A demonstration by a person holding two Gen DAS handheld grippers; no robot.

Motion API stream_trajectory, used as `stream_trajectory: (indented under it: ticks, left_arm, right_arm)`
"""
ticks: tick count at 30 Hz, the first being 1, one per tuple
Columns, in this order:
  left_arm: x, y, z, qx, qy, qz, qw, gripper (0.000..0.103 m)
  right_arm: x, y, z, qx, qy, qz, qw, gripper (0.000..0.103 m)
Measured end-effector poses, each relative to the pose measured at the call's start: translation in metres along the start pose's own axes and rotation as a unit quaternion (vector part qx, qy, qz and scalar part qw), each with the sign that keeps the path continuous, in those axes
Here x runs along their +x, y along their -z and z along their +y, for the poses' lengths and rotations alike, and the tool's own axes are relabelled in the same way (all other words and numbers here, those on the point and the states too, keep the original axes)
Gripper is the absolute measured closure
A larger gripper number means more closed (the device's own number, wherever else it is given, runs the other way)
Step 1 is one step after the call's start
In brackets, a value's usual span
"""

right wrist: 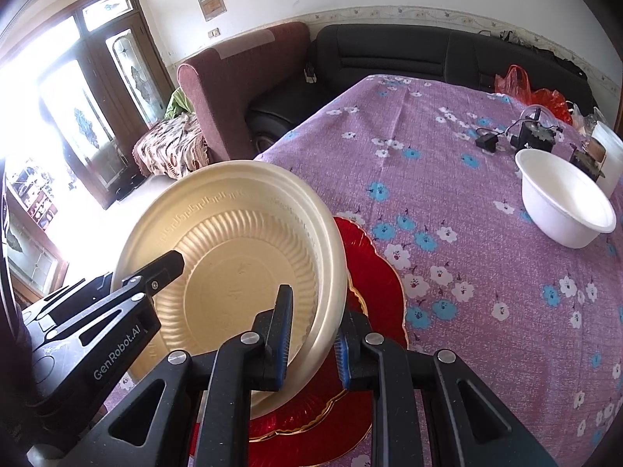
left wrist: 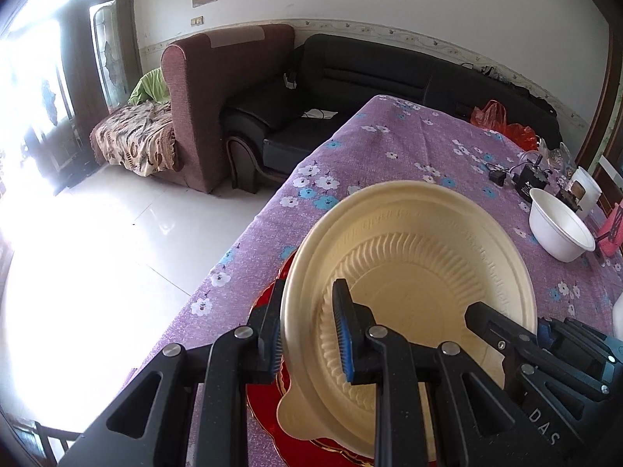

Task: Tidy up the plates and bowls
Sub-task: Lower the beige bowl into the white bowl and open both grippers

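The cream bowl (left wrist: 409, 272) is held tilted above the red plate (right wrist: 373, 284), its ribbed inside turned toward both cameras, and it is gripped at two places on its rim. It appears to be thin moulded disposable ware, so it is judged to be very light, somewhat flexible at the wall and smooth enough to slip if pinched weakly; the rolled rim is taken to be the stiffest part and the best place for a hold, while the ribbed wall would probably dent under hard pressure. In the left wrist view the left hand-held gripper (left wrist: 309, 330) is seen closed narrowly on the rim at about 8 o'clock of the bowl, one finger inside and one outside. In the right wrist view the right hand-held gripper (right wrist: 311, 334) is clamped likewise on the rim at about 4 o'clock. The small tab at the bowl's lower edge in the left view is left untouched. The red plate, with a scalloped gilt edge, lies flat on the bench (right wrist: 467, 155) directly beneath; it looks glossy and stiff, and probably slippery. A white bowl (right wrist: 564, 206) stands upright well apart at about 2 o'clock, seemingly of the same light kind. Beyond it, near the bench's far edge, a black adapter with its cable (right wrist: 521, 136) and a white tub (right wrist: 607, 151) are seen.
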State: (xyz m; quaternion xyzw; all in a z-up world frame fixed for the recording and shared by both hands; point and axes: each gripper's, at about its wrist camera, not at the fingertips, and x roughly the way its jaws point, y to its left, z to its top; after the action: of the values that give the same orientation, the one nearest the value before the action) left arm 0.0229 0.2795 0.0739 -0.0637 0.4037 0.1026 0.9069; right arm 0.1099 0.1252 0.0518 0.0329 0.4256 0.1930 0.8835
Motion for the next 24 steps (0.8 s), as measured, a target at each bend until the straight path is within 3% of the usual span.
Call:
stream_trajectory:
  ticks: [4,8,15,18,20,24]
  left_arm:
    - [0.001,0.001,0.003,-0.001,-0.008,0.000,1.0000,0.078]
    - [-0.002,0.002,0.008,-0.011,-0.006,-0.004,0.9999,0.063]
    - [-0.017,0.000,0.021,-0.041,0.000,-0.019,0.9990,0.047]
    - [-0.024,0.002,0.028,-0.053,0.002,-0.023,0.9983,0.041]
    - [-0.029,0.004,0.032,-0.060,0.005,-0.026,0.9978,0.037]
    - [-0.041,0.010,0.039,-0.073,0.009,-0.035,0.9967,0.033]
  right_arm:
    - [0.005,0.002,0.000,-0.002,0.004,0.001,1.000,0.081]
    - [0.008,0.002,-0.002,0.000,0.003,0.004,1.000,0.082]
    - [0.008,0.001,-0.003,0.004,-0.001,-0.002,1.000,0.082]
    - [0.007,0.002,-0.004,0.014,-0.009,-0.003,1.000,0.072]
    - [0.005,0.003,-0.005,0.022,-0.012,-0.008,1.000,0.055]
    - [-0.004,0.003,-0.006,0.030,-0.015,-0.024,0.999,0.050]
